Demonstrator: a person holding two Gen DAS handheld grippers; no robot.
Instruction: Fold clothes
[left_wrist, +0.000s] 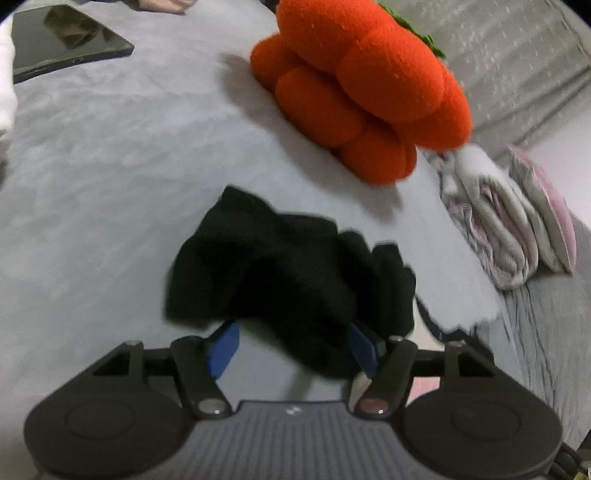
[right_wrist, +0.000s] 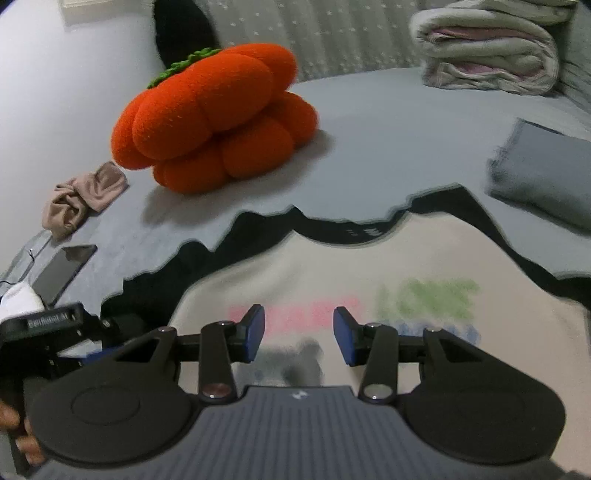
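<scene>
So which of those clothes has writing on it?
The cream shirt under the right tongs: it carries pink, green and blue lettering. The black garment, the beige cloth and the folded pile show none.

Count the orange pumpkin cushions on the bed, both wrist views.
1. The same pumpkin cushion shows in both views, on the grey bedspread, beyond the black garment. Nothing suggests a second, though the views don't cover the whole bed.

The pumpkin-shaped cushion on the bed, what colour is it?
The cushion is bright orange, with a green stem trim on top. The right wrist view shows it best.
</scene>
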